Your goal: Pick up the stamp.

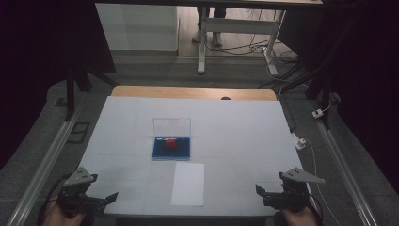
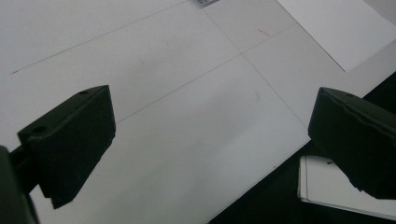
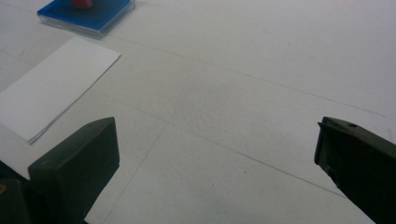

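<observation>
A blue flat case (image 1: 171, 148) with its clear lid (image 1: 171, 127) standing open lies in the middle of the white table cover (image 1: 117, 122). A small red object (image 1: 170, 143) sits in it. In front of the case lies a white sheet of paper (image 1: 188, 184). My left gripper (image 1: 101, 200) is at the table's near left corner, open, with nothing between its jaws. My right gripper (image 1: 266, 194) is at the near right corner, open and empty too. In the right gripper view the blue case (image 3: 88, 14) and the paper (image 3: 51, 86) lie at the upper left.
A bare strip of wooden tabletop (image 1: 193, 92) shows at the far edge. Metal rails (image 1: 42, 165) run along both sides of the table. A desk frame (image 1: 235, 28) and cables stand on the floor beyond. A white card (image 2: 336, 186) lies below the table's near edge.
</observation>
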`<state>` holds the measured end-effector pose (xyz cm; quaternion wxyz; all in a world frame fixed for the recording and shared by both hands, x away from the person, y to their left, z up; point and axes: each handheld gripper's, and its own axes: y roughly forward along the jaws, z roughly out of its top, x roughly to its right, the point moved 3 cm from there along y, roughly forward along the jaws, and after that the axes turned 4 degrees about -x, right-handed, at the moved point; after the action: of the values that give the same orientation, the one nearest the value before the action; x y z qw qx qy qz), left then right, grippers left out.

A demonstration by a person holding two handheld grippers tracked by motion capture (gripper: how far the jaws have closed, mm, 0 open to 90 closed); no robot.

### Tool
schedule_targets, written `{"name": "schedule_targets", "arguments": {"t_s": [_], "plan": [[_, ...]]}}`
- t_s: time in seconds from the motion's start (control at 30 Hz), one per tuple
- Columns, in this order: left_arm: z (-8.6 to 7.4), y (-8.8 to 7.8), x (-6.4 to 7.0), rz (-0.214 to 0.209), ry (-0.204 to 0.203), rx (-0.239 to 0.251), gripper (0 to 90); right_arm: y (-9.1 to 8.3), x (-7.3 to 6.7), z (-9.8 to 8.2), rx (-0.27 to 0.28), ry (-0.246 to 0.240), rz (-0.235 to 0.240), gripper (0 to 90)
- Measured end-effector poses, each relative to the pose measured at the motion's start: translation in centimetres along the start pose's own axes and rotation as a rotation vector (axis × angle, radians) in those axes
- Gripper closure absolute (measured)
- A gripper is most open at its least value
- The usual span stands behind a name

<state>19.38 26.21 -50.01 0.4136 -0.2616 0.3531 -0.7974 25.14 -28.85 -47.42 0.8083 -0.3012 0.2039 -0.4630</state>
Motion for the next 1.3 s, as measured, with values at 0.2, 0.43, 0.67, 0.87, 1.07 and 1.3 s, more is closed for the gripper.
{"name": "schedule_targets", "arguments": {"t_s": [0.2,0.43,0.67,0.87,1.07,1.3], "plan": [[-0.1,-0.1,0.0,-0.005,0.001,0.005,1.5,0.2,-0.1,0.1,-0.020,-0.017,0.044,3.3],[-0.1,0.0,0.2,0.003,0.011,-0.006,0.6,0.4,-0.4,0.0,-0.040,-0.050,0.057,0.0],[-0.1,0.0,0.1,-0.002,0.003,-0.007,0.6,0.4,-0.5,0.0,-0.043,-0.066,0.081,0.0],[-0.1,-0.1,0.0,-0.008,-0.005,0.001,0.5,0.4,-0.6,0.0,-0.039,-0.069,0.095,0.0],[0.2,-0.3,0.2,-0.005,0.013,0.020,0.0,0.4,-0.5,0.0,-0.039,-0.065,0.098,0.0],[1.0,-0.4,0.6,-0.021,0.040,0.043,0.0,0.4,-0.6,0.0,-0.043,-0.065,0.103,0.0]]}}
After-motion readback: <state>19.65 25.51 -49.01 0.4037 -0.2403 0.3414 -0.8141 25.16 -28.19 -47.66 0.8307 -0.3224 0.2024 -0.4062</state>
